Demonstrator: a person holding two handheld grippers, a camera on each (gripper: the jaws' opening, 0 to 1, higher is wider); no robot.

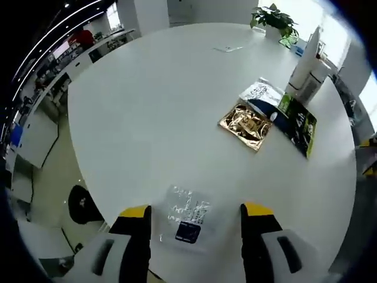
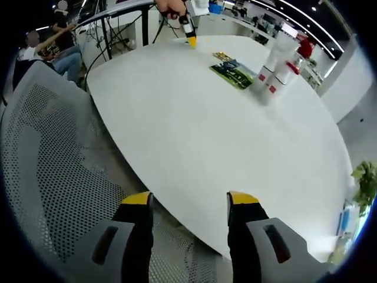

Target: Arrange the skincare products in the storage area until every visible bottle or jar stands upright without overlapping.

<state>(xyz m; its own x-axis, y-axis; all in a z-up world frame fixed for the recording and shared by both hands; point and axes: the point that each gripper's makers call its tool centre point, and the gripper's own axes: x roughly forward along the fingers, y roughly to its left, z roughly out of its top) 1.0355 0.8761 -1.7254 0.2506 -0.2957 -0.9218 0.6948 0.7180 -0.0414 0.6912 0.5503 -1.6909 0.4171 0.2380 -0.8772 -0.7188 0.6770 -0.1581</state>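
Left gripper view: looks from the near edge of the round white table [image 1: 177, 118] across its top, low and close to a clear sachet [image 1: 187, 213] between its jaws, facing the far potted plant [image 1: 274, 20]
Right gripper view: sits off the table's edge above a grey mesh chair [image 2: 53, 165], looking across the table from another side
Shared: the tabletop, the flat packets [image 1: 271, 115] [image 2: 231, 69] and the white bottles [image 1: 306, 73] [image 2: 275, 65]; the left gripper [image 2: 188, 29] shows far off in the right gripper view
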